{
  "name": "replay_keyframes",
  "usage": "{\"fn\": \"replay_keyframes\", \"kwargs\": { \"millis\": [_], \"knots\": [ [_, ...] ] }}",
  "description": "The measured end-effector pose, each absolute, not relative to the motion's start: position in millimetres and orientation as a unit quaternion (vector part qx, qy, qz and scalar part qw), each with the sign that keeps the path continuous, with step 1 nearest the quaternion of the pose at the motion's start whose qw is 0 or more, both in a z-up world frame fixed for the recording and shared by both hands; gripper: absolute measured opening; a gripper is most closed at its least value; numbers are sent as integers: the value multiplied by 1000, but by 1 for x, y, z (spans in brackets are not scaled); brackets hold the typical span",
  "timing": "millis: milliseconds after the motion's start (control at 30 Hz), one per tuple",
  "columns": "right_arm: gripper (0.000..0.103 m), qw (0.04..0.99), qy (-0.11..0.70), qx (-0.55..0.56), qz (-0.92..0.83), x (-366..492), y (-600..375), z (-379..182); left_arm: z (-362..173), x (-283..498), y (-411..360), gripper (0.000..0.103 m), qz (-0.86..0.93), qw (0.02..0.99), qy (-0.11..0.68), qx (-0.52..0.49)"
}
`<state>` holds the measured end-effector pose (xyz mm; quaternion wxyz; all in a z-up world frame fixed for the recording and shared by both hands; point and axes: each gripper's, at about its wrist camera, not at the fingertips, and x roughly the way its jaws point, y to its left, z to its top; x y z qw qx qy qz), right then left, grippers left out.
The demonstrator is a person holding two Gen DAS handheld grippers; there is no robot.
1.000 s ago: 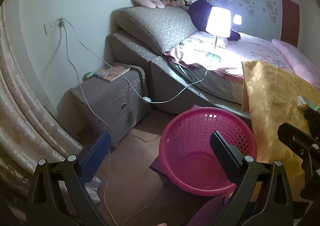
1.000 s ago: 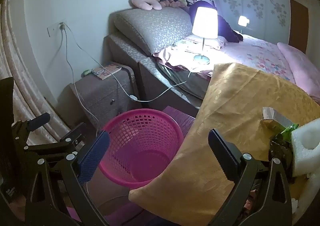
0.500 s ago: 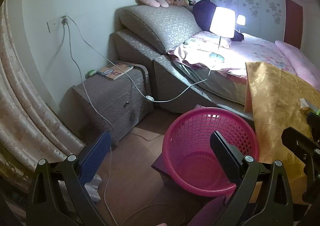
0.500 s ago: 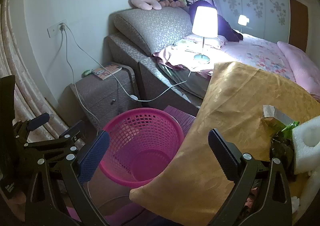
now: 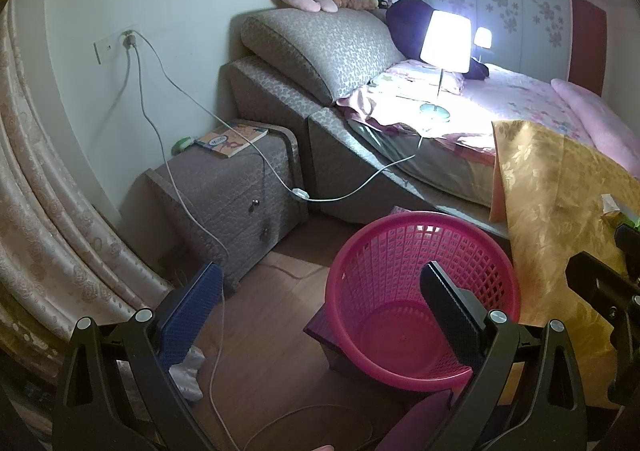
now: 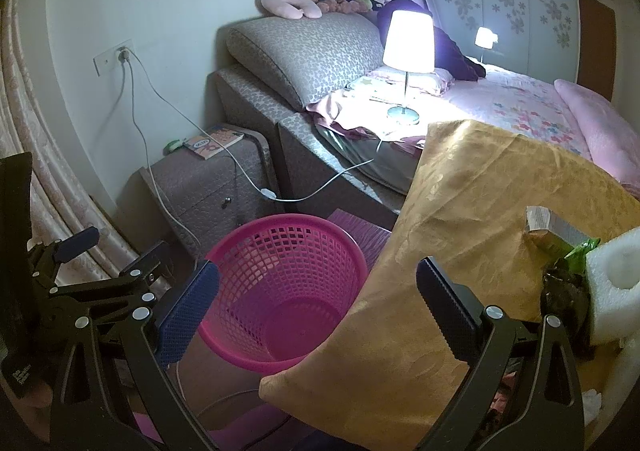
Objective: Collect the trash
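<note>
Both grippers, left (image 5: 320, 299) and right (image 6: 316, 295), are held wide open and empty. The round pink plastic mesh basket (image 6: 280, 291) is set on the floor beside the gold-clothed desk (image 6: 460, 235), whose right edge carries a white foam block (image 6: 612, 283).

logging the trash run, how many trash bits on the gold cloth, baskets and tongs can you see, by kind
foam block: 1
green wrapper: 1
torn carton: 1
pink basket: 1
tongs: 2, left tongs, right tongs
total: 6
</note>
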<state>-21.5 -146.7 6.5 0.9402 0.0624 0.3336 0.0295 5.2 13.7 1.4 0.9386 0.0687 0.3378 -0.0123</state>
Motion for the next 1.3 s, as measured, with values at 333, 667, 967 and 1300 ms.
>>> {"fn": "replay_keyframes", "kwargs": {
  "millis": [333, 667, 967, 1300],
  "knots": [
    [96, 940, 334, 64, 30, -22, -147, 6, -2, 4, 18, 95, -11, 938, 340, 68],
    [96, 940, 334, 64, 30, -22, -147, 5, -8, 2, 22, 95, -9, 937, 343, 68],
    [96, 939, 335, 65, 30, -22, -148, 5, -6, 4, 22, 95, -9, 936, 345, 68],
    [96, 939, 336, 64, 30, -22, -148, 6, -6, 4, 21, 95, -9, 936, 345, 68]
  ]
}}
